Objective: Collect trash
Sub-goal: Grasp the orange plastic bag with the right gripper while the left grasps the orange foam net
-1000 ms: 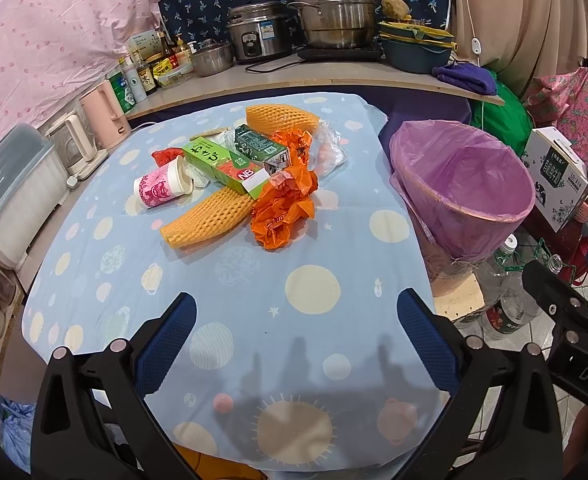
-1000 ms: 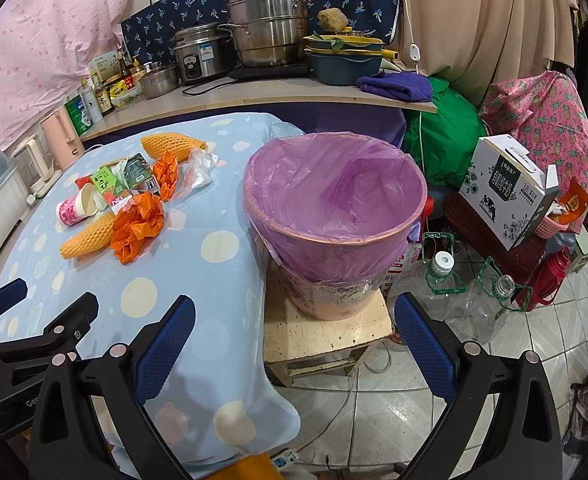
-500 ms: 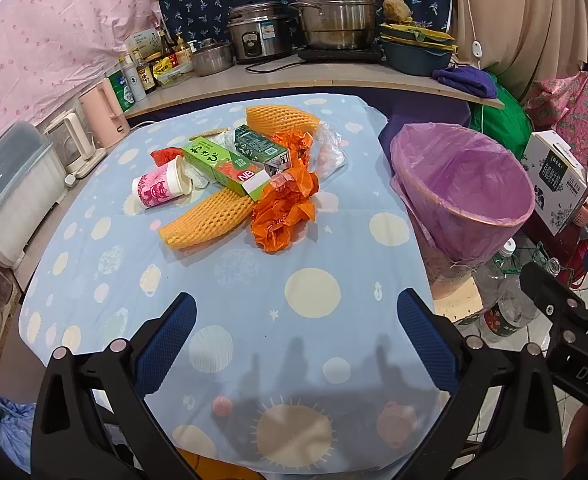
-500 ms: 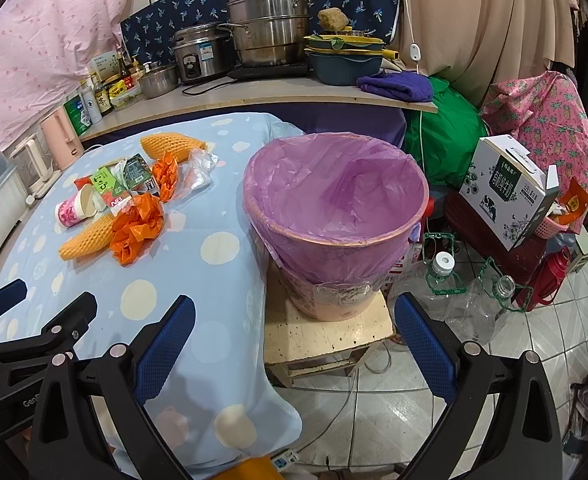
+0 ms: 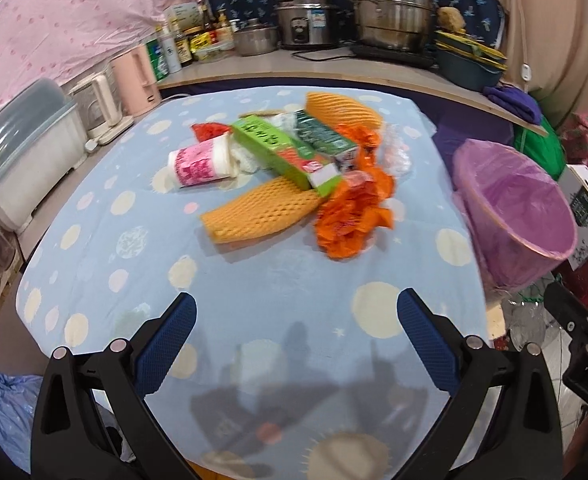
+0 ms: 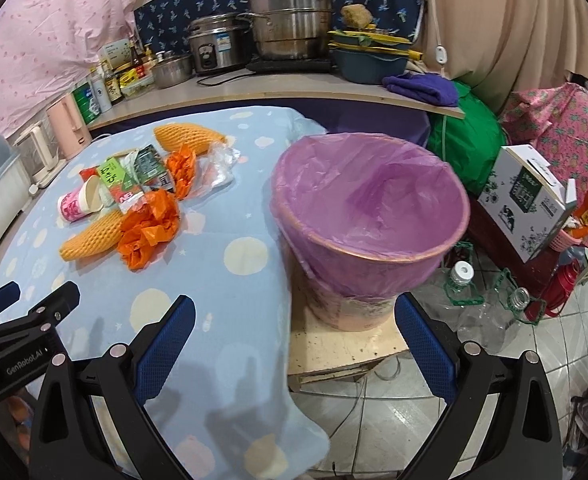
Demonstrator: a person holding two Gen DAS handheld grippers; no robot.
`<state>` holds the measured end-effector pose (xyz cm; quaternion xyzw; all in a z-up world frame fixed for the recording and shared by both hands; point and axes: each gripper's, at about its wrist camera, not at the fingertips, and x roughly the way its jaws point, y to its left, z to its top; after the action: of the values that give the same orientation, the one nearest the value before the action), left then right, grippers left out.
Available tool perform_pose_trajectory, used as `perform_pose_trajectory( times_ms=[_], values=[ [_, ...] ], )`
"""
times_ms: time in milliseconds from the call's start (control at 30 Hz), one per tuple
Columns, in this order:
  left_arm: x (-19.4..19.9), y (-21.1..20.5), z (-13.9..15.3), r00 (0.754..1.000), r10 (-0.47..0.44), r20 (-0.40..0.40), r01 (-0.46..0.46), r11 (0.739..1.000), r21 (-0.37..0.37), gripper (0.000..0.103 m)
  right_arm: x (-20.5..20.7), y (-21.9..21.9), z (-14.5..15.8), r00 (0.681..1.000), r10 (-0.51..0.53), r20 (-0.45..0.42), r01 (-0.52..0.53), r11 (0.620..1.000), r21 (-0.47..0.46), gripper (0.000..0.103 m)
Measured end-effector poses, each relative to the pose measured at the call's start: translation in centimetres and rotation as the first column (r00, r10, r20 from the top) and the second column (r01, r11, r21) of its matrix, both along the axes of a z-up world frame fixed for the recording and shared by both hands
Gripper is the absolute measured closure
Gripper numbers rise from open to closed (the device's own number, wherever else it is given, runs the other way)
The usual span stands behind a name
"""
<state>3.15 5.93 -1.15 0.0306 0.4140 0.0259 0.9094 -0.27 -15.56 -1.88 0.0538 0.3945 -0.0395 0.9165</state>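
Two grippers hang over the near edge of the table point(image 5: 254, 280), both with fingers spread wide and nothing between them.

From the left wrist, the left gripper point(image 5: 294, 344) points at a heap of trash in the middle of the spotted blue cloth: a pink paper cup point(image 5: 202, 162) on its side, a green carton point(image 5: 282, 152) lying across a darker green box point(image 5: 324, 140), an orange foam net point(image 5: 260, 216) nearest the gripper, a second net point(image 5: 342, 108) at the far side, and a crumpled orange bag point(image 5: 354, 212) touching the near net. The bin point(image 5: 534, 248), lined in purple plastic, stands off the table's right edge.

From the right wrist, the right gripper point(image 6: 294, 344) faces the bin point(image 6: 374, 256), which sits on a low wooden stool point(image 6: 342, 348) just beside the table point(image 6: 222, 312). The trash heap point(image 6: 134, 200) lies well to the left, still on the cloth. Empty plastic bottles point(image 6: 462, 292) stand on the tiled floor right of the stool.
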Motion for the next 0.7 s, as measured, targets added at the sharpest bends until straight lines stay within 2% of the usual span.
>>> perform_pose_trajectory(
  times_ms=[267, 400, 533, 700],
  values=[
    [2.5, 5.9, -1.9, 0.994, 0.105, -0.021, -0.105, 0.994, -0.016, 0.007, 4.1, 3.7, -1.4, 0.997, 0.079, -0.022, -0.079, 0.997, 0.022, 0.013],
    [3.9, 8.1, -2.7, 0.990, 0.135, -0.036, -0.136, 0.990, -0.030, 0.007, 6.2, 5.4, -2.2, 0.993, 0.114, -0.031, -0.113, 0.993, 0.041, 0.021],
    [5.6, 9.3, -3.1, 0.991, 0.129, -0.041, -0.131, 0.990, -0.043, 0.007, 8.6, 7.1, -3.0, 0.989, 0.144, -0.045, -0.140, 0.987, 0.083, 0.031],
    [8.0, 10.0, -2.9, 0.995, 0.100, -0.024, -0.101, 0.992, -0.081, 0.007, 11.1, 9.0, -3.7, 0.984, 0.171, -0.049, -0.164, 0.979, 0.122, 0.034]
  ],
)
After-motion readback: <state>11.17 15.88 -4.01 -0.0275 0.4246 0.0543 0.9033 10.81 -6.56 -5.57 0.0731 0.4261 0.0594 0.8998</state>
